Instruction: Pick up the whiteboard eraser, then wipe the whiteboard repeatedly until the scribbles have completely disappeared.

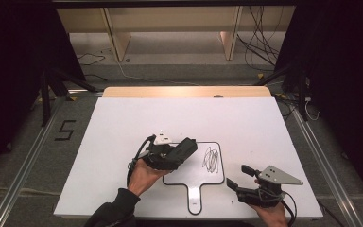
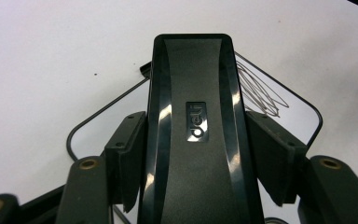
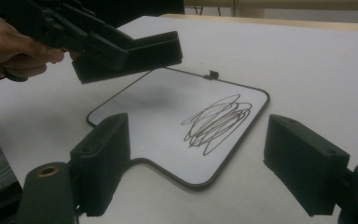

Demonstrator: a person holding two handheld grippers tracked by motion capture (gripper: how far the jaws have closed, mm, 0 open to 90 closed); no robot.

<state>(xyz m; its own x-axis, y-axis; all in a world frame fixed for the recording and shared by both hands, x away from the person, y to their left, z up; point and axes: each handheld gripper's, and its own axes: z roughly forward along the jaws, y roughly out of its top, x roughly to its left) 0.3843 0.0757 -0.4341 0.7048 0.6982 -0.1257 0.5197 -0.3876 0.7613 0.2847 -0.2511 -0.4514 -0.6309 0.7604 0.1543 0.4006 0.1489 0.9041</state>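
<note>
A small whiteboard [image 1: 189, 172] with a handle [image 1: 194, 198] lies on the white table, a black scribble [image 1: 211, 159] on its right half. My left gripper [image 1: 177, 153] is shut on a black eraser [image 1: 184, 149], held just above the board's left part, left of the scribble. In the left gripper view the eraser [image 2: 196, 130] runs between both pads, with the scribble [image 2: 258, 91] beyond it to the right. My right gripper [image 1: 238, 176] rests open to the right of the handle. In the right gripper view its jaws frame the whiteboard [image 3: 158, 107] and scribble [image 3: 216, 122], with the eraser [image 3: 140, 53] hovering at upper left.
The white tabletop [image 1: 137, 123] has a wooden strip [image 1: 184, 91] along its far edge. Beyond it are shelf legs [image 1: 118, 42] and loose cables [image 1: 260, 38] on the floor. A "5" mark [image 1: 65, 130] and dark stand legs [image 1: 45, 94] are at the left.
</note>
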